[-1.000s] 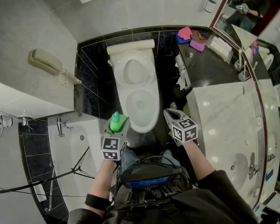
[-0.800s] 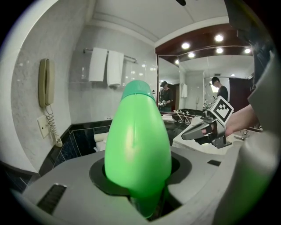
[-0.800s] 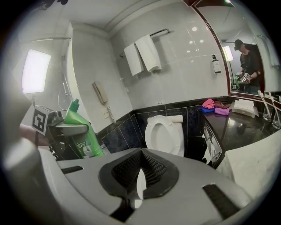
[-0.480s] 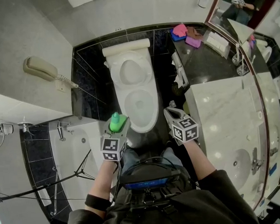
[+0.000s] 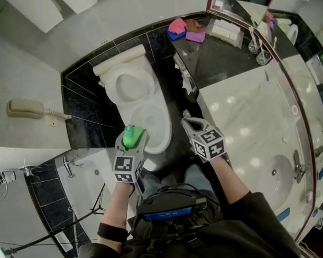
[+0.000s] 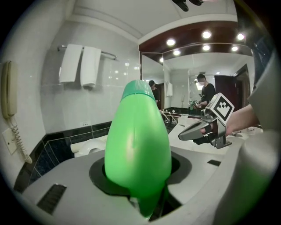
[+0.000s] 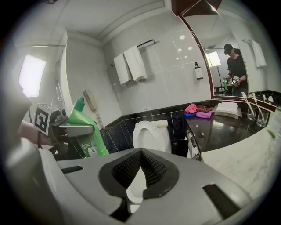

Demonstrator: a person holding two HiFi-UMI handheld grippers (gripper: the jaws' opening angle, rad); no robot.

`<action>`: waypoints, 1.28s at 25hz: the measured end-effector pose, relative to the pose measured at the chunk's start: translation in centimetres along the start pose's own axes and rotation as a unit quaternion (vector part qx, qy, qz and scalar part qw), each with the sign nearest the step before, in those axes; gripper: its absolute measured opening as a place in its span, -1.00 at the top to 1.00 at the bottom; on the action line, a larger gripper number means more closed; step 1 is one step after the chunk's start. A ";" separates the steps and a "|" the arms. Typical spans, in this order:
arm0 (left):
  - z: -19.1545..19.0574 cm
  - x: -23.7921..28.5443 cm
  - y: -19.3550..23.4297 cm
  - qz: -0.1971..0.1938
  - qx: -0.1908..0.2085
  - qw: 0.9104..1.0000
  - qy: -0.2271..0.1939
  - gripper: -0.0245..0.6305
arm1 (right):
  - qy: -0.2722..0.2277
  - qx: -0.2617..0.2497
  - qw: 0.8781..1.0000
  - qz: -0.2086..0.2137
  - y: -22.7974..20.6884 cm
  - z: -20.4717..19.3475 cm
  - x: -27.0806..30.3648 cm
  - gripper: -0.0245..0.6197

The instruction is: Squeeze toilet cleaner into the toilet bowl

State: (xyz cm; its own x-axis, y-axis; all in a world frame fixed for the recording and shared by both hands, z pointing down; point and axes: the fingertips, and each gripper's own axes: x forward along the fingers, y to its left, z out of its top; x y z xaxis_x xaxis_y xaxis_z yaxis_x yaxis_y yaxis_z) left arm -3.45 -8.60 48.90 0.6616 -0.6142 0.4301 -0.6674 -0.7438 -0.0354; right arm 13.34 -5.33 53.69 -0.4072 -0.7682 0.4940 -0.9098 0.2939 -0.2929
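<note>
The left tool is clamped on the green toilet cleaner bottle, which stands upright with its cap on top. In the head view it overlaps the near left edge of the open toilet bowl. The right tool is clenched and empty, between the bowl and the marble worktop.

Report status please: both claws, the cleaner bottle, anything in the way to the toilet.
Left claw shut on green cleaner bottle, cap on. Right claw shut, empty. Toilet lid up, bowl open; nothing seen in the way.
</note>
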 end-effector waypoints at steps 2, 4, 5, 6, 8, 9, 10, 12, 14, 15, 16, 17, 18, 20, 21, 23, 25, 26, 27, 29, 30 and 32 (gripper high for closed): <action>1.2 2.0 -1.8 -0.010 0.008 1.000 -0.004 0.34 | 0.000 0.002 1.000 -0.005 -2.0 0.1 -1.0 0.90; 2.4 3.9 -3.3 -0.016 0.013 1.000 -0.010 0.34 | 0.003 -0.002 1.000 -0.009 -4.1 -0.1 -1.8 0.90; 3.1 4.9 -4.1 -0.019 0.015 1.000 -0.013 0.34 | 0.004 -0.005 1.000 -0.009 -5.0 0.0 -2.3 0.91; 3.7 5.8 -4.9 -0.023 0.017 0.999 -0.016 0.34 | 0.005 -0.007 1.000 -0.007 -5.7 0.2 -2.8 0.90; 4.8 7.7 -6.5 -0.032 0.023 0.999 -0.022 0.34 | 0.006 -0.006 1.000 -0.003 -7.0 0.6 -3.9 0.90; 5.3 8.7 -7.3 -0.038 0.028 0.999 -0.026 0.34 | 0.006 -0.003 1.000 -0.003 -7.7 0.8 -4.4 0.90; 5.9 9.8 -8.1 -0.045 0.034 0.998 -0.028 0.34 | 0.006 0.000 1.000 -0.005 -8.7 0.8 -4.8 0.90; 7.1 12.1 -9.6 -0.062 0.044 0.997 -0.032 0.34 | 0.006 0.010 1.000 -0.014 -11.0 0.5 -5.1 0.90; 8.0 14.3 -10.7 -0.078 0.052 0.995 -0.035 0.34 | 0.008 0.020 0.999 -0.025 -13.0 0.4 -5.0 0.90; 8.3 15.4 -11.2 -0.085 0.055 0.994 -0.037 0.34 | 0.009 0.022 0.999 -0.030 -13.9 0.3 -4.8 0.90; 8.7 16.5 -11.5 -0.093 0.059 0.993 -0.039 0.34 | 0.009 0.025 0.999 -0.035 -14.8 0.2 -4.6 0.90; 9.1 17.7 -11.8 -0.101 0.064 0.992 -0.041 0.34 | 0.007 0.028 0.999 -0.041 -15.7 0.4 -4.5 0.90; 9.6 18.9 -12.2 -0.111 0.069 0.990 -0.044 0.34 | 0.005 0.030 0.998 -0.047 -16.5 0.7 -4.3 0.90; 10.4 21.5 -12.8 -0.130 0.077 0.987 -0.051 0.34 | 0.000 0.034 0.998 -0.060 -18.1 1.4 -4.2 0.90; 10.7 22.7 -13.1 -0.139 0.079 0.986 -0.054 0.34 | 0.000 0.036 0.997 -0.065 -18.8 1.6 -4.1 0.90; 11.3 25.3 -13.5 -0.155 0.083 0.983 -0.059 0.34 | 0.000 0.042 0.996 -0.073 -20.3 1.9 -3.7 0.90; 11.9 28.0 -13.7 -0.168 0.089 0.980 -0.061 0.34 | 0.001 0.046 0.996 -0.083 -21.8 2.4 -3.1 0.90; 12.0 29.2 -13.8 -0.176 0.092 0.978 -0.061 0.34 | 0.000 0.049 0.995 -0.086 -22.6 2.6 -2.7 0.90; 12.1 30.4 -14.0 -0.184 0.094 0.977 -0.059 0.34 | -0.001 0.054 0.995 -0.089 -23.3 2.7 -2.3 0.90; 12.2 32.7 -14.3 -0.197 0.099 0.974 -0.057 0.34 | -0.002 0.064 0.993 -0.097 -24.8 2.8 -1.5 0.90; 12.3 33.8 -14.3 -0.203 0.101 0.972 -0.056 0.34 | -0.001 0.068 0.993 -0.100 -25.6 2.9 -1.1 0.90; 12.3 35.8 -14.7 -0.216 0.107 0.969 -0.056 0.34 | -0.001 0.075 0.992 -0.106 -26.9 2.9 -0.2 0.90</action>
State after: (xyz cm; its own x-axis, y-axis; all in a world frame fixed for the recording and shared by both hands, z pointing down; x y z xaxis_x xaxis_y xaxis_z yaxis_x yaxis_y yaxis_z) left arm 34.20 -22.89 53.69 0.9041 -0.2492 0.3472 -0.2415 -0.9681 -0.0660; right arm 38.13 -14.71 59.11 -0.2083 -0.8045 0.5562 -0.9527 0.0383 -0.3014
